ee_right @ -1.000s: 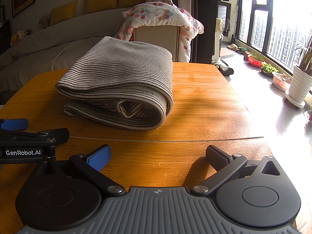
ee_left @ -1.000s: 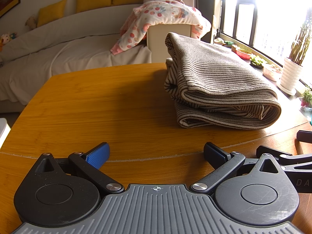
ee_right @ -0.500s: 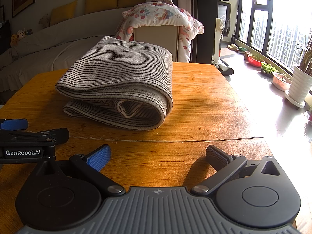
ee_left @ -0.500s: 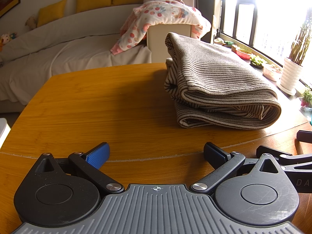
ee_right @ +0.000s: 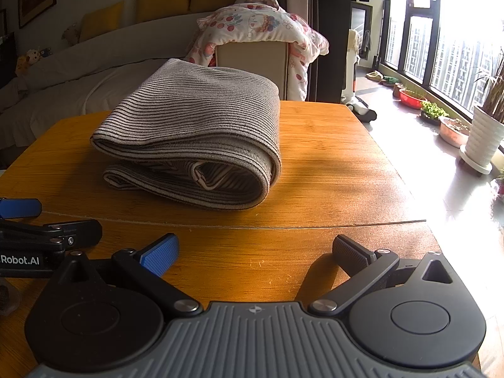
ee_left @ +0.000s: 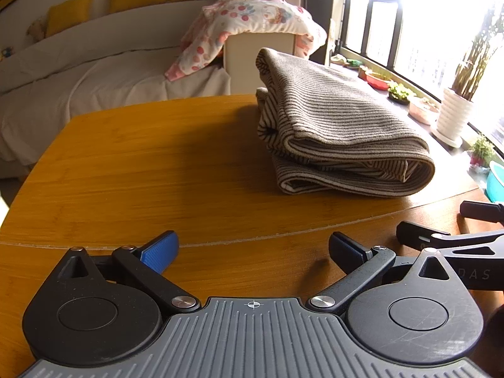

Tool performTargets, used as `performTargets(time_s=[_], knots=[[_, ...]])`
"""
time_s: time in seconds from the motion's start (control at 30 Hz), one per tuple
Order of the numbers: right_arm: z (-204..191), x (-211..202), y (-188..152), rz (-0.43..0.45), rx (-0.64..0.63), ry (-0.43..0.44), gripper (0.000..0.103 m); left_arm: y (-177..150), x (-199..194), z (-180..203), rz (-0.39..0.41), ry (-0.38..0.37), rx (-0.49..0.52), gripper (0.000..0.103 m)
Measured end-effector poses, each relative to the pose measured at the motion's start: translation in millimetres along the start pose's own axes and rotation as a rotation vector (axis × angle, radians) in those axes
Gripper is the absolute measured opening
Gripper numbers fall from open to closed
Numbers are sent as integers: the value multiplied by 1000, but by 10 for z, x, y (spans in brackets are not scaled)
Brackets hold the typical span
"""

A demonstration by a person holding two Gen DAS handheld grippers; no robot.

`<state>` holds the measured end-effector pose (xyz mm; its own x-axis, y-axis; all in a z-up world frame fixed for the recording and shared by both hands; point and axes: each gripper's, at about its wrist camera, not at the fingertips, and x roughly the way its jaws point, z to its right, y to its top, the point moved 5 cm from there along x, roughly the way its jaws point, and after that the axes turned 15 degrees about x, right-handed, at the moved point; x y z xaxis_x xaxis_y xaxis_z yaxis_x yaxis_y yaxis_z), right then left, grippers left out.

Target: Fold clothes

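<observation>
A grey striped garment (ee_left: pixel 340 126) lies folded in a thick bundle on the wooden table (ee_left: pixel 141 163); in the right wrist view it (ee_right: pixel 195 126) sits ahead and to the left. My left gripper (ee_left: pixel 252 247) is open and empty, low over the table's near part, well short of the garment. My right gripper (ee_right: pixel 255 250) is open and empty too, also near the table's front edge. Each gripper shows at the side of the other's view: the right one (ee_left: pixel 466 236) and the left one (ee_right: pixel 34 226).
A white sofa (ee_left: pixel 94 72) with yellow cushions stands behind the table. A floral quilt (ee_right: pixel 261 28) hangs over a box beyond the far edge. Potted plants (ee_right: pixel 485 132) line the window on the right. The table edge drops off at right (ee_right: pixel 419 208).
</observation>
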<state>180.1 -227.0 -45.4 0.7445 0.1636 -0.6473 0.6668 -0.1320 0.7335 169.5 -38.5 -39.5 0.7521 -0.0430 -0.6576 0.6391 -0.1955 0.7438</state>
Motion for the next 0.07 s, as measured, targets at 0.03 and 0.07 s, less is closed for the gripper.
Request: performTargets(time_s=[0.03, 0.07], knots=[[-49, -11, -10, 1, -14, 0, 103, -11, -44, -63, 19, -4, -27, 103], [-130, -33, -25, 15, -40, -8, 103, -14, -114, -151, 49, -5, -50, 103]])
